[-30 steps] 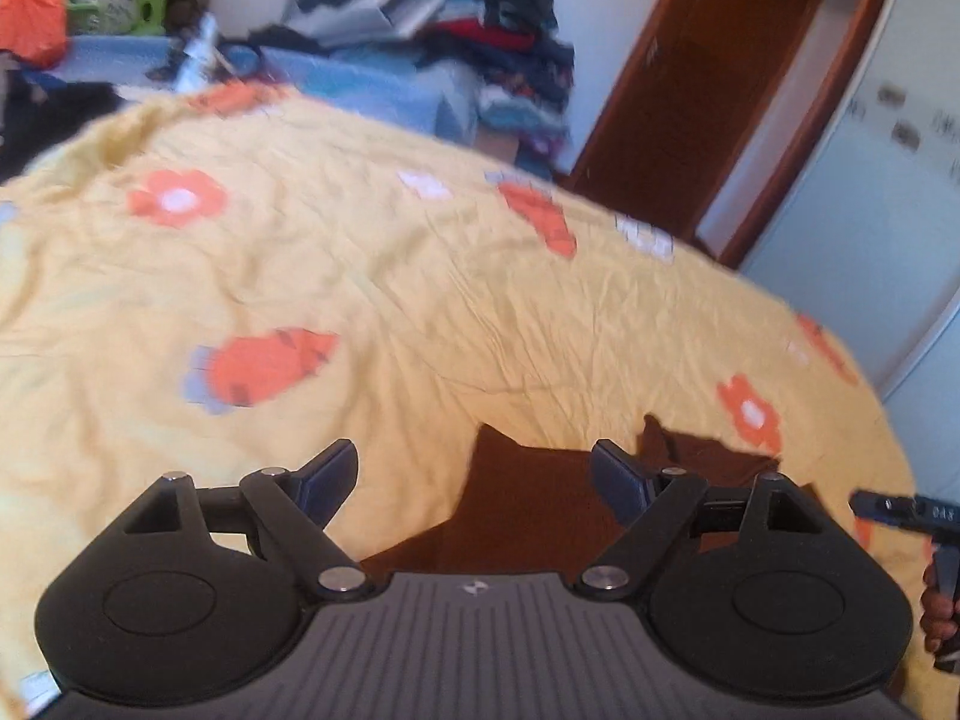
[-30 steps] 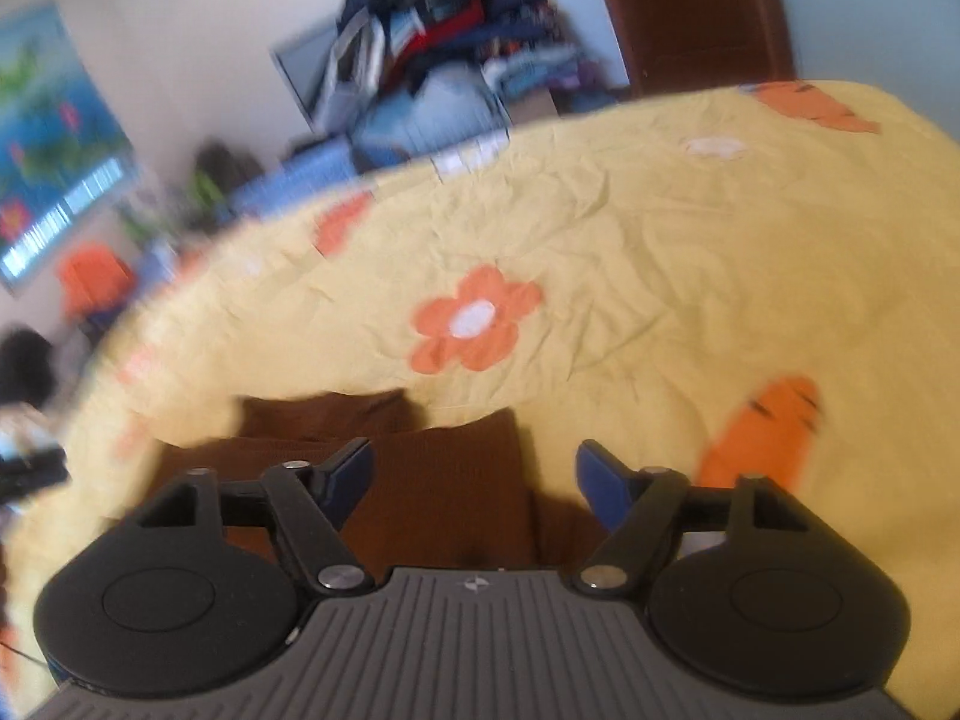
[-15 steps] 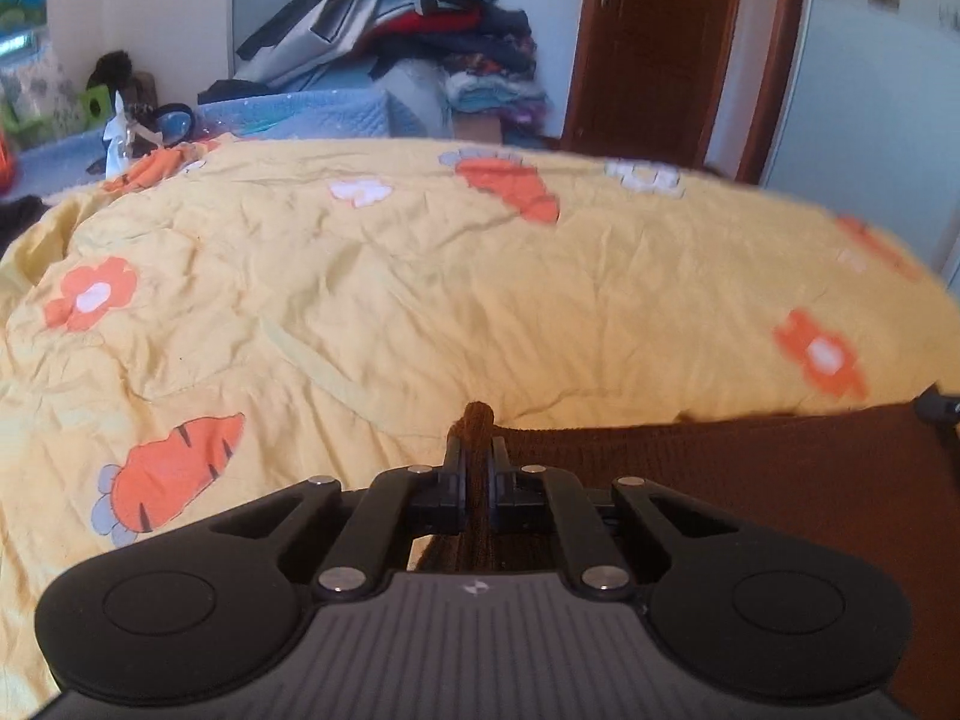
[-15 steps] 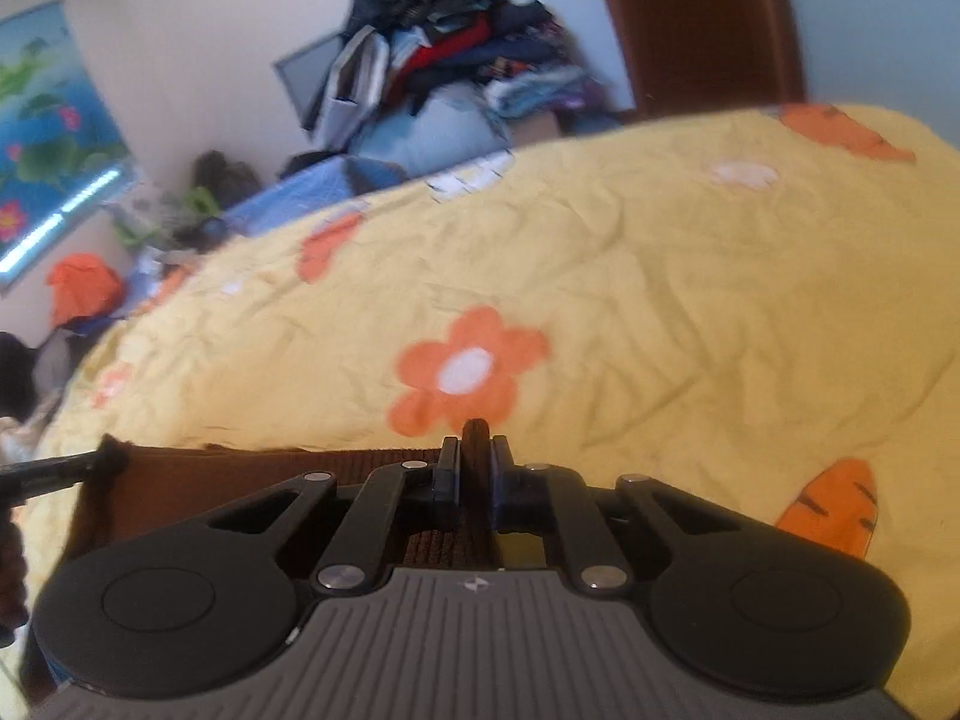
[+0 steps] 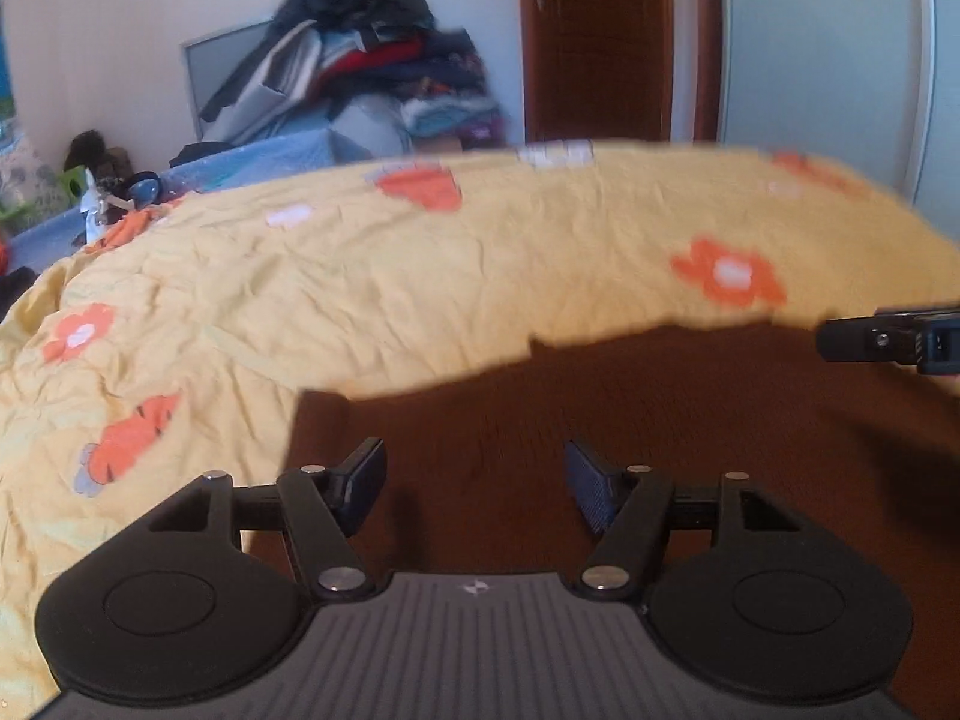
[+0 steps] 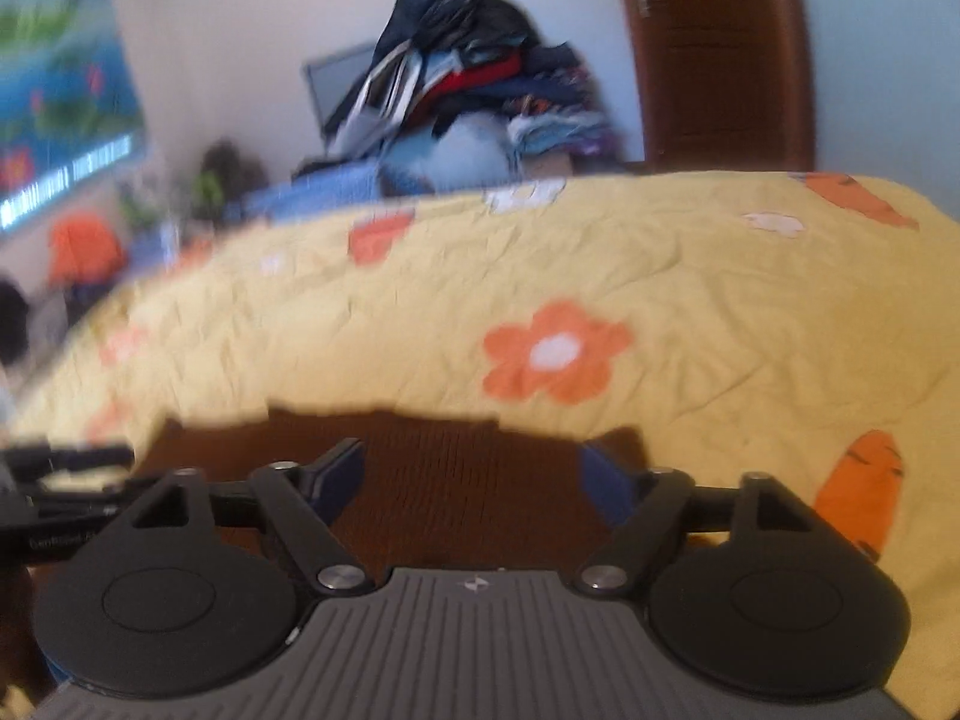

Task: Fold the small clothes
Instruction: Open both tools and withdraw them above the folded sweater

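Observation:
A dark brown knitted garment point(image 5: 690, 420) lies flat on the yellow bedspread point(image 5: 420, 276). It also shows in the right wrist view point(image 6: 462, 474). My left gripper point(image 5: 474, 471) is open and empty over the garment's left part. My right gripper point(image 6: 471, 468) is open and empty over the garment's right part. The right gripper's tip shows at the right edge of the left wrist view point(image 5: 888, 339). The left gripper shows at the left edge of the right wrist view point(image 6: 66, 462).
The yellow bedspread with orange flowers and carrots point(image 6: 558, 354) stretches beyond the garment. A pile of clothes point(image 5: 372, 78) is stacked behind the bed by a brown door point(image 5: 594, 42). A poster point(image 6: 60, 120) hangs on the left wall.
Both grippers were shut on the brown garment's edge half a second ago. Both have opened and let it go, and the garment now lies spread on the bed.

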Motion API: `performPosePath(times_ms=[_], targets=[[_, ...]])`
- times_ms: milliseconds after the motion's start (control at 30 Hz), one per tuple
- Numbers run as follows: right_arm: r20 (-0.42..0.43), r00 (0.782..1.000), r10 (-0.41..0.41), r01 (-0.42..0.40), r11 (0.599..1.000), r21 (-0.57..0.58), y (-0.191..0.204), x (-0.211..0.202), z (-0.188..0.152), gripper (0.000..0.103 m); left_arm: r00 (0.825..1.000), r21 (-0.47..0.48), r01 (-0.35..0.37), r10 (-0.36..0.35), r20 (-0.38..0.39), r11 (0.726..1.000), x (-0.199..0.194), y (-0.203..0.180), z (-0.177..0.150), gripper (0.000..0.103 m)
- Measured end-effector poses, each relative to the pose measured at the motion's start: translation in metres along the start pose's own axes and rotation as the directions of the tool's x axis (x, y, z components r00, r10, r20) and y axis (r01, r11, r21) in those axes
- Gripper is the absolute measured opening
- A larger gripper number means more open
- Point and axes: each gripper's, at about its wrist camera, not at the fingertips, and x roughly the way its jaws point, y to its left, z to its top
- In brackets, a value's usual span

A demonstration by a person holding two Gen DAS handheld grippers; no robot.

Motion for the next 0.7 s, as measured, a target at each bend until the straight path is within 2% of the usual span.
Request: performPosePath(times_ms=[33,67,100,167,233,300,400,500,567,600,633,700], targets=[[-0.043,0.998,-0.04,0.038,0.998,-0.051,0.004,0.014,-0.008,0.083,0.999,0.028,-0.021,0.022,-0.026,0.999,0.011,-0.002,-0.006,0.067],[-0.078,0.993,-0.091,0.083,0.991,-0.101,0.003,0.028,-0.019,0.085,0.999,0.02,-0.017,0.016,0.046,1.0,0.01,0.003,-0.016,0.081],[-0.02,0.994,-0.107,0.102,0.982,-0.158,0.0,0.027,-0.03,0.085,0.997,0.03,-0.045,0.043,0.062,0.999,0.012,0.008,-0.024,0.091],[-0.003,0.997,-0.079,0.079,0.995,-0.066,-0.018,0.018,-0.028,0.086,0.999,-0.076,0.006,-0.004,0.033,0.997,0.015,0.031,-0.025,0.095],[-0.017,0.995,-0.103,0.103,0.995,0.005,-0.031,0.02,-0.025,0.092,0.999,-0.163,0.038,-0.038,0.003,0.986,0.022,0.046,-0.023,0.103],[-0.041,0.994,-0.103,0.101,0.994,-0.03,-0.025,0.025,-0.021,0.096,0.999,-0.149,0.032,-0.033,-0.005,0.988,0.024,0.044,-0.021,0.103],[-0.018,0.983,-0.18,0.177,0.979,-0.101,0.001,0.014,-0.022,0.096,1.0,-0.144,0.021,-0.02,0.003,0.989,0.021,0.041,-0.022,0.103],[0.03,0.995,-0.092,0.095,0.986,-0.135,0.022,-0.014,-0.034,0.103,1.0,-0.153,0.021,-0.021,0.004,0.988,0.019,0.041,-0.023,0.103],[-0.024,0.993,-0.119,0.111,0.972,-0.206,0.029,-0.006,-0.05,0.103,1.0,-0.154,0.02,-0.019,0.004,0.988,0.018,0.04,-0.024,0.103],[-0.023,0.993,-0.115,0.108,0.972,-0.207,0.025,-0.001,-0.061,0.103,1.0,-0.155,0.02,-0.019,0.004,0.988,0.018,0.04,-0.024,0.103],[-0.033,0.996,-0.078,0.073,0.987,-0.146,0.015,-0.002,-0.057,0.103,1.0,-0.154,0.018,-0.018,0.004,0.988,0.018,0.04,-0.024,0.103],[-0.042,0.997,-0.065,0.06,0.993,-0.099,0.004,-0.004,-0.052,0.103,1.0,-0.144,-0.008,0.008,-0.002,0.99,0.015,0.037,-0.023,0.103]])
